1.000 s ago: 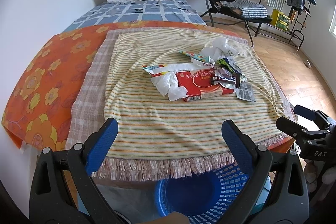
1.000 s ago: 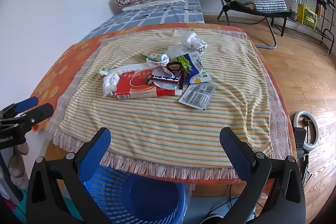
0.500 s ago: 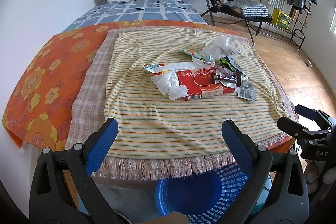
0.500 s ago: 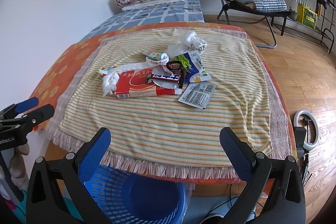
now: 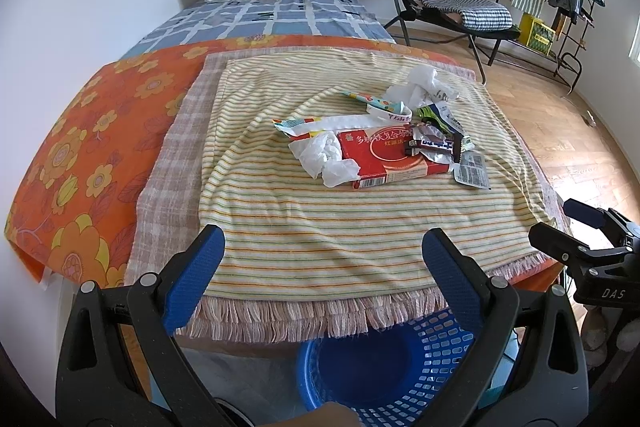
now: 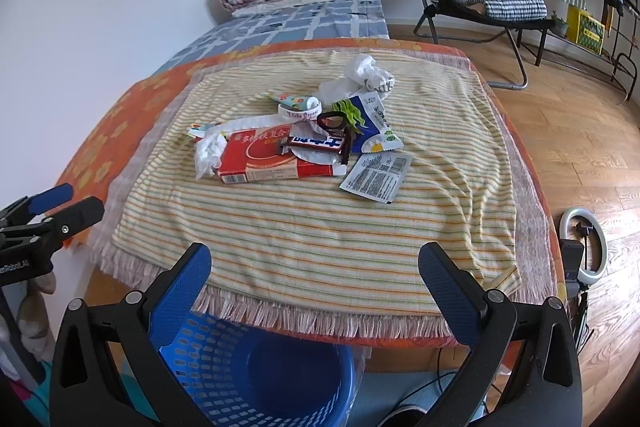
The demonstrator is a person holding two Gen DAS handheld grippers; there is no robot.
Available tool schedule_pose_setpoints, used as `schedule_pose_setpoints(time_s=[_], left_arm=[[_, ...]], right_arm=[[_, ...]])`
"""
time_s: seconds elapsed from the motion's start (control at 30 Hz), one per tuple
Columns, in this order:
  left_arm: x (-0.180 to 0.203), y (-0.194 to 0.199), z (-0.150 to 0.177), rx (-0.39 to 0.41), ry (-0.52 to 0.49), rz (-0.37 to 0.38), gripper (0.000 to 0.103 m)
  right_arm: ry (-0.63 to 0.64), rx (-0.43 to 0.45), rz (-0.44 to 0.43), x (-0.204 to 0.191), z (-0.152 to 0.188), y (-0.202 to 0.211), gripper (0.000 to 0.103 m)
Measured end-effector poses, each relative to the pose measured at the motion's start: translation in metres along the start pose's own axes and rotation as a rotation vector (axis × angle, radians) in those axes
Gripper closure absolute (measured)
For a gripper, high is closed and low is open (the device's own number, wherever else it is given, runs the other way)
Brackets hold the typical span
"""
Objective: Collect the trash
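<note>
Trash [image 6: 304, 143]: a heap at the middle of the striped cloth [image 6: 320, 227], well ahead of both grippers.
Red box [image 6: 276, 157]: flat under the heap, white Chinese print on its lid (too small to read); crumpled tissue [image 6: 208, 155] touching its 9 o'clock end.
Candy wrapper [image 6: 318, 143]: dark, white lettering, lying on the box.
Silver sachet [image 6: 376, 177]: at 4 o'clock from the box, fine print and a barcode.
White band [image 6: 300, 114]: at 12 o'clock from the box, script on it not legible.
Basket [image 6: 256, 371]: blue, on the floor below the cloth's fringe.
Left gripper [image 5: 322, 255]: jaws wide, holding nothing, over the near edge.
Right gripper [image 6: 316, 271]: jaws wide, nothing between them; "DAS" on its body in the left view.
</note>
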State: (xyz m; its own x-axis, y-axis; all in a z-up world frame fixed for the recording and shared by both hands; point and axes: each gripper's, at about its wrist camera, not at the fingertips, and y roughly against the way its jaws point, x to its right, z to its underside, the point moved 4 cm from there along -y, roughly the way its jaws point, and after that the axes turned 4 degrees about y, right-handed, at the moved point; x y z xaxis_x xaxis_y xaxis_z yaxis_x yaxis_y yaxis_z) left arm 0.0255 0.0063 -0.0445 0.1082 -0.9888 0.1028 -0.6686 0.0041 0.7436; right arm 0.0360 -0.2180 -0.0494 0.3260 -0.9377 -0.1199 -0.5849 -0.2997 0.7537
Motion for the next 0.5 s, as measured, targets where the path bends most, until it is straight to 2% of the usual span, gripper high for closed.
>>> schedule_pose_setpoints(time_s=[0.5], left_arm=[[-0.0030,-0.0040,0.0038,-0.003,-0.001,-0.002,0.002]], right_arm=[[-0.008,-0.016,0.002,0.0021,0.0026,-0.0018,0.000]])
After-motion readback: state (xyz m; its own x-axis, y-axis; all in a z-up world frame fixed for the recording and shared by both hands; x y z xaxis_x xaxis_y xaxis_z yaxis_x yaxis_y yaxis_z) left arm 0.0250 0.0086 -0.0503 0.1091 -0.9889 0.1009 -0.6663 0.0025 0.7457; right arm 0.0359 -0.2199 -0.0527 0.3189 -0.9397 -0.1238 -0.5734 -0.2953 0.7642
